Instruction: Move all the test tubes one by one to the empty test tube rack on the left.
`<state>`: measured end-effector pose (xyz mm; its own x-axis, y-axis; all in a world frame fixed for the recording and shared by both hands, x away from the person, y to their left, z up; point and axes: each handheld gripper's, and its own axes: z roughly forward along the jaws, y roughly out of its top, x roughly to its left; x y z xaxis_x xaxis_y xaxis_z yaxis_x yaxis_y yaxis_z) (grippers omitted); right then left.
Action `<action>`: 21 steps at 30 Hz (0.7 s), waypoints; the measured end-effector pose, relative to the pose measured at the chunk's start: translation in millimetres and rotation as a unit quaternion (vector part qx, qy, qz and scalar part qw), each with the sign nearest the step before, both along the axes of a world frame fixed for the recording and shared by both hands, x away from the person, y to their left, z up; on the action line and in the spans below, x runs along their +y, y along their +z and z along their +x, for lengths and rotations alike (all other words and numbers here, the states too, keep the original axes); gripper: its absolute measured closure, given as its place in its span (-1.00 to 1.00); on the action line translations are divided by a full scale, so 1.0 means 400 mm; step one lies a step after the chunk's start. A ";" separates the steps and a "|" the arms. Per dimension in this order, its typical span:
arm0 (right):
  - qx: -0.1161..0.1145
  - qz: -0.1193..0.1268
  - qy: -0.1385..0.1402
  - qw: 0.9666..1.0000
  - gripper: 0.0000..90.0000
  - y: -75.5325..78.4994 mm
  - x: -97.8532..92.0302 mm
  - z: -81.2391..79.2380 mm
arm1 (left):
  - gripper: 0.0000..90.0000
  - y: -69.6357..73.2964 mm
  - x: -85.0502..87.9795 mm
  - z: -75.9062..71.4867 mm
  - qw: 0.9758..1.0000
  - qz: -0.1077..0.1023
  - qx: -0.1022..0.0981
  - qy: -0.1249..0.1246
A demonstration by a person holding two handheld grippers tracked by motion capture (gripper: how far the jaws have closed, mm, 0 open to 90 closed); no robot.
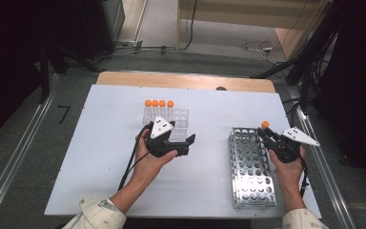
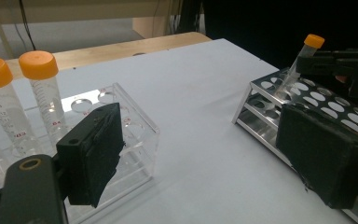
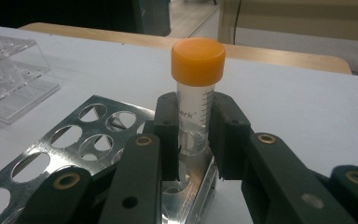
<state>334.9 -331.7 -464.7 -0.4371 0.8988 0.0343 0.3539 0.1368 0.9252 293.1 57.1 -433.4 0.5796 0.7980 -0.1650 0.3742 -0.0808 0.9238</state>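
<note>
Right gripper [image 3: 193, 140]: clamped on orange-capped tube [image 3: 196, 88], tube foot in metal rack [image 1: 250, 167] corner hole.
Left gripper [image 2: 205, 154]: jaws wide apart, nothing between, just beside clear rack [image 2: 135, 135].

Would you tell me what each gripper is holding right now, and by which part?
The right gripper clamps the clear orange-capped plastic tube by its upper body, just below the cap, over the perforated metal rack. The left gripper is open, holding nothing.
</note>
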 end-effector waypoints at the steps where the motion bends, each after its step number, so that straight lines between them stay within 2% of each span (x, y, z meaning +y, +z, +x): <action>1: -0.001 0.000 -0.001 1.000 0.60 0.003 0.000 -0.001 | -0.64 0.000 -0.001 -0.001 1.000 0.000 0.001 -0.002; 6: -0.017 -0.001 -0.002 1.000 0.60 0.023 0.003 -0.010 | -0.64 0.000 -0.005 -0.002 1.000 -0.001 0.001 -0.006; 13: -0.044 -0.021 -0.015 0.999 0.60 0.065 0.018 -0.027 | -0.64 0.003 -0.004 -0.002 1.000 -0.004 0.004 -0.005; 17: -0.057 -0.023 -0.015 0.998 0.60 0.089 0.023 -0.040 | -0.65 0.007 -0.001 -0.004 1.000 -0.003 0.003 -0.001; 21: -0.060 -0.014 -0.017 0.998 0.60 0.108 0.024 -0.055 | -0.67 0.011 0.004 -0.006 1.000 -0.004 0.003 0.004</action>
<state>312.9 -322.1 -421.4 -0.4061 0.9129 -0.0414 0.2448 0.1523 0.9575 290.8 58.5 -428.8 0.5723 0.8012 -0.1747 0.3797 -0.0700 0.9225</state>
